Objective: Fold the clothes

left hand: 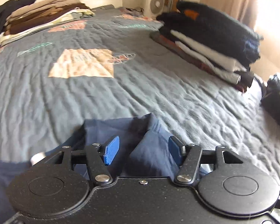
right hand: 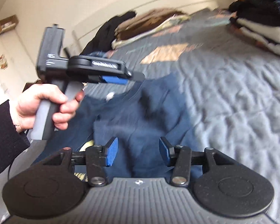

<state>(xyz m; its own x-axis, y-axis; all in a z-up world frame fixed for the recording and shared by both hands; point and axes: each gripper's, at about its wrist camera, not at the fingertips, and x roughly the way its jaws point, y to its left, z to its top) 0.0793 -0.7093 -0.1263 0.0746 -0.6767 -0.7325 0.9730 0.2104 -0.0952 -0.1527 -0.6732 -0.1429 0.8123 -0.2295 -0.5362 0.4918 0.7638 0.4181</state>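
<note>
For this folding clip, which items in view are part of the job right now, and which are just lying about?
In the job: navy garment, left gripper, right gripper, the bedspread as work surface.

Lying about: dark folded stack, brown and tan stack, white fan.

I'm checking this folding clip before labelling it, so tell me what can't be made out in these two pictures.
- Navy garment, left wrist view: its near part is hidden behind the left gripper.
- Same garment, right wrist view: motion blur hides its type and fold state.
- Right gripper: cloth lies between the pads; contact unclear.
- Dark object, left wrist view: cut off by the right edge.
</note>
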